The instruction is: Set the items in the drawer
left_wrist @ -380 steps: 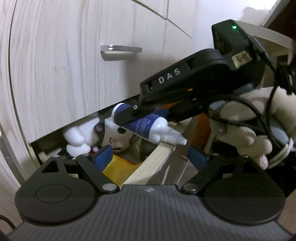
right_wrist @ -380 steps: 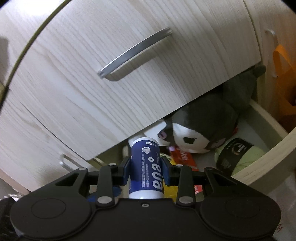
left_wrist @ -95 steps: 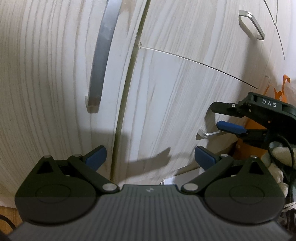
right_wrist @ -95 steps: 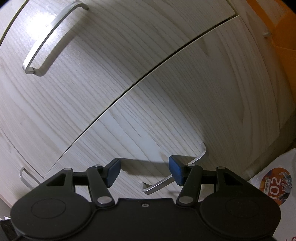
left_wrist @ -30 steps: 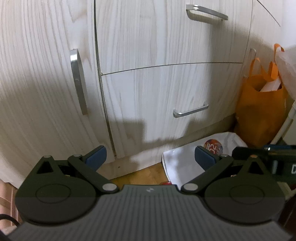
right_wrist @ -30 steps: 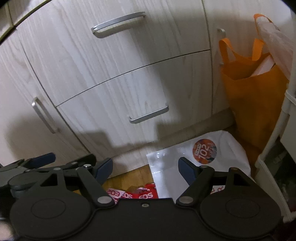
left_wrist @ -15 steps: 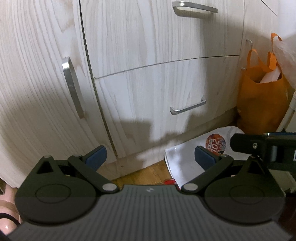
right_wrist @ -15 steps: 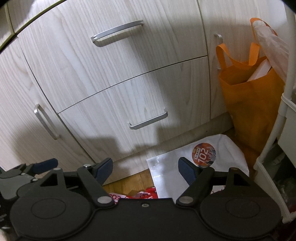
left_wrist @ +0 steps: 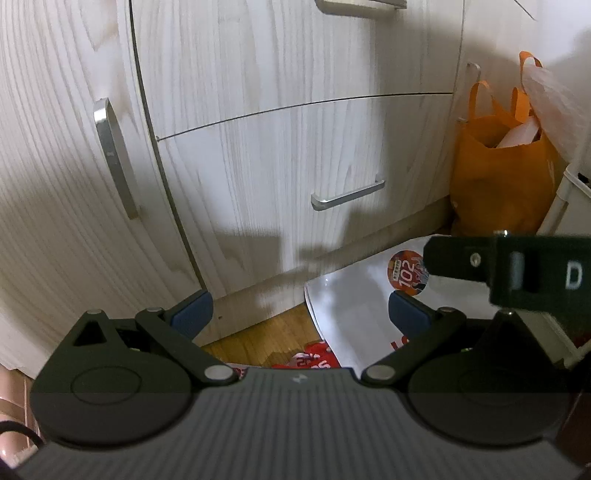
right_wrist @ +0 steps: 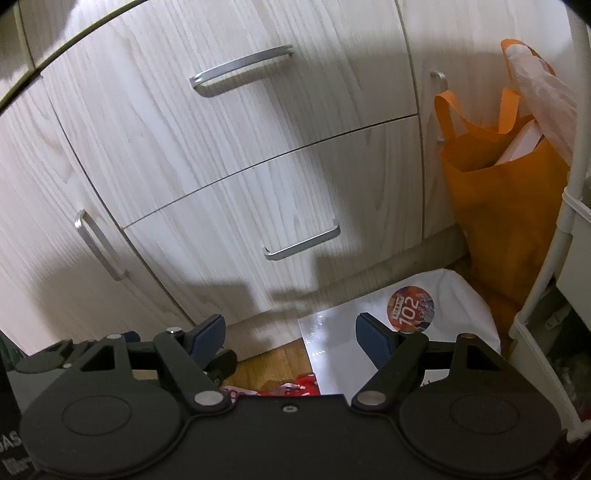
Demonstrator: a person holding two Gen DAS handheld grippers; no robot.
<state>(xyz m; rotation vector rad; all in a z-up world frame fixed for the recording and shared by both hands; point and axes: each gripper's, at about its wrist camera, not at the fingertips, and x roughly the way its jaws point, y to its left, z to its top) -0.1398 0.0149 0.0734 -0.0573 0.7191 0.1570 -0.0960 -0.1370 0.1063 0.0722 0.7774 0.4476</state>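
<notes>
Looked like you were basically done: drawer [right_wrist: 258, 206] sat shut, both the left gripper [left_wrist: 299, 308] and right gripper [right_wrist: 290, 334] hung wide apart, empty. Next you'd need another item, I reckon.

upper drawer handle [left_wrist: 360, 3]: cut by top edge | drawer contents: hidden

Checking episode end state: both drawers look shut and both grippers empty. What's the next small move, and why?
Probably none beyond pulling back and ending. The lower drawer sits flush with its handle untouched, the upper drawer is shut too, and the left gripper and right gripper are open with nothing between them. Floor clutter such as the white bag may be unrelated.
</notes>
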